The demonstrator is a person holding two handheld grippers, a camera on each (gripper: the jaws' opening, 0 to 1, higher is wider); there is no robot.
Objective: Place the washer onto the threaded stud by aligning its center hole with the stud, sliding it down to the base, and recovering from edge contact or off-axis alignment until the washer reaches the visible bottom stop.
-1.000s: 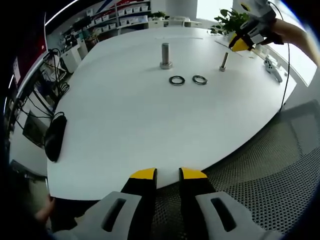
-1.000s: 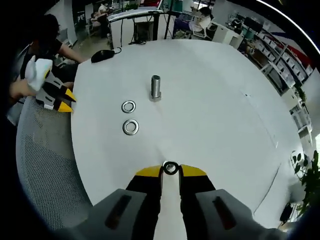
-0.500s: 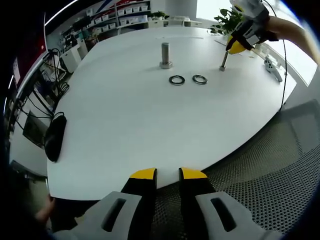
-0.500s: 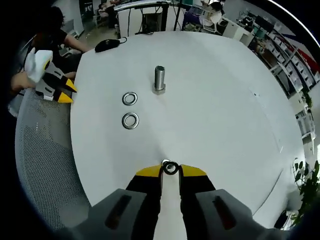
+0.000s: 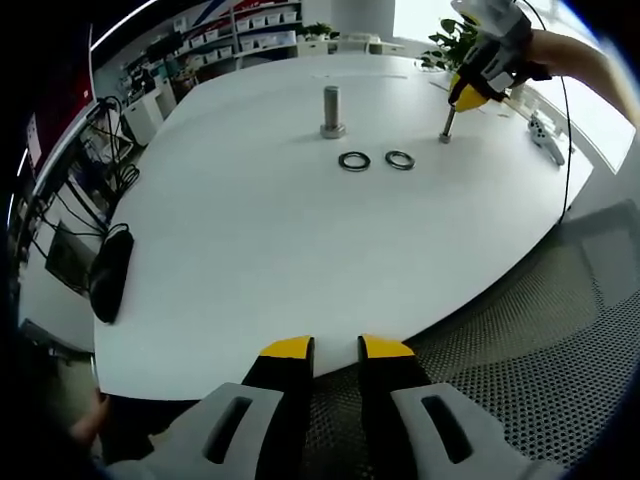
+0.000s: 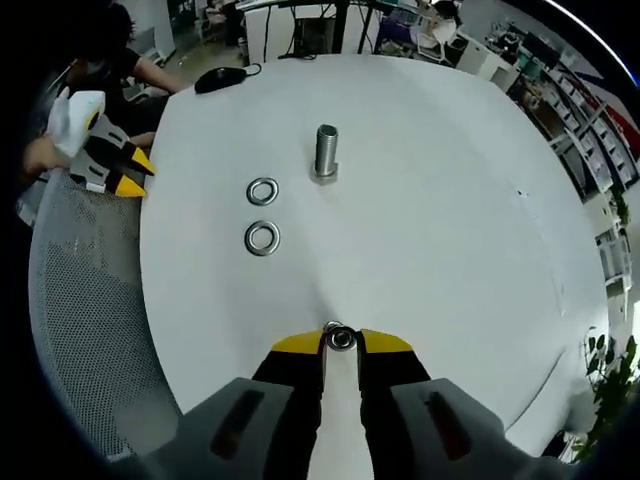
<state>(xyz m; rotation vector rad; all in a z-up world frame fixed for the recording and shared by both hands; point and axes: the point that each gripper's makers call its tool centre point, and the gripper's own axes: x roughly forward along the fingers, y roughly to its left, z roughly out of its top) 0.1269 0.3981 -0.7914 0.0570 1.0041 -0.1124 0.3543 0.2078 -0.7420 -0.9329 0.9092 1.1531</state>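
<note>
Washers (image 6: pixel 262 215) lie untouched at 10 o'clock of right gripper (image 6: pixel 341 341), jaws clamped on small stud (image 5: pixel 446 123); left gripper (image 5: pixel 335 347), jaws slightly apart, idle.

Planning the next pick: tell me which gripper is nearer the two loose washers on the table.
Right. The right gripper sits at the thin stud, just beyond the washers. The left gripper hangs off the table edge, over the mesh chair, farther from them.

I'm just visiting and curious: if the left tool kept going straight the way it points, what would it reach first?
Probably the white table: the left tool hangs just off its near edge over a mesh chair. Farther along that line lie two washers, though height above the tabletop is hard to judge.
</note>
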